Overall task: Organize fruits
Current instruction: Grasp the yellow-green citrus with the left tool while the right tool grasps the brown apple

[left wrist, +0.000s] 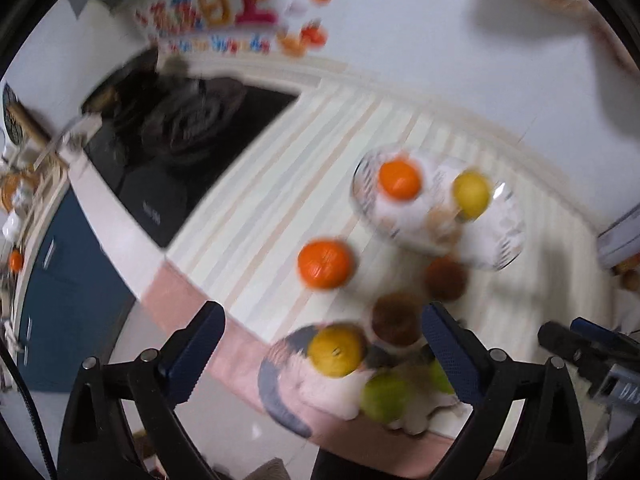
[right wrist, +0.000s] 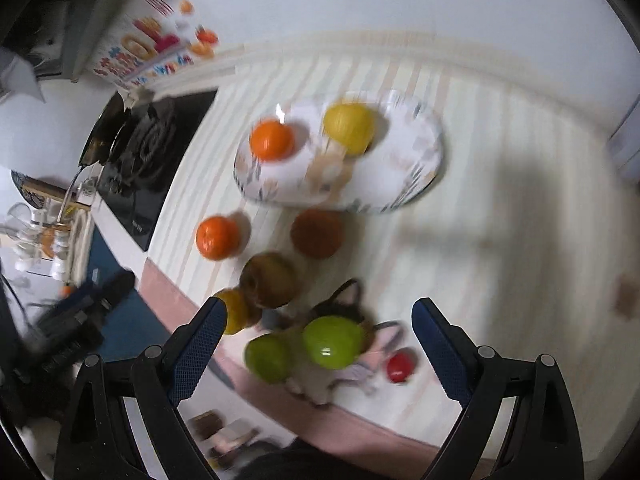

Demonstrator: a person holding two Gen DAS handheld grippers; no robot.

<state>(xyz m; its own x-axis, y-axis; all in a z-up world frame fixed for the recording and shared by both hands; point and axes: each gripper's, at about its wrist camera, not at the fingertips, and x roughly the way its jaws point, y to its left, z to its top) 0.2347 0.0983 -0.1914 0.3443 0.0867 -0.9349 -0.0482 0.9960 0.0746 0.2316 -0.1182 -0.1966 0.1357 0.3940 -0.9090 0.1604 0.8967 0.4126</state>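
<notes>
Striped cloth (right wrist: 500, 240) covers the counter; its pink hem runs along the near edge. A black stove (left wrist: 180, 132) lies at the cloth's left end, beside a wall poster (left wrist: 224, 12) with coloured lettering. Both views are motion-blurred.

Plate (right wrist: 404, 188): oval, white with a patterned rim, on the cloth toward the far side. It holds one orange (right wrist: 271, 140) on its left part and one lemon (right wrist: 349, 128) to the right of it; the two are apart.

Left gripper (left wrist: 320, 344): fingers spread wide, nothing between them; it hangs above the near edge of the cloth, over the loose fruit. Right gripper (right wrist: 316, 340): fingers likewise spread wide and empty, above the green fruits.

Loose fruit on the cloth, near the plate and the hem:
- second orange (right wrist: 218, 238), left of the group, well apart from the plate;
- brown fruit (right wrist: 317, 233), just below the plate's near rim;
- second brown fruit (right wrist: 270, 280), nearer the hem, touching or just beside a second lemon (right wrist: 234, 310); the blur leaves contact unclear;
- two green fruits (right wrist: 333, 342) and (right wrist: 267, 358), side by side on a cat figure (right wrist: 348, 300) printed on, or lying on, the cloth; which cannot be told;
- small red fruit (right wrist: 399, 366), right of the green pair, smallest of the set.

In the left wrist view the right gripper's dark body shows at the right edge.
</notes>
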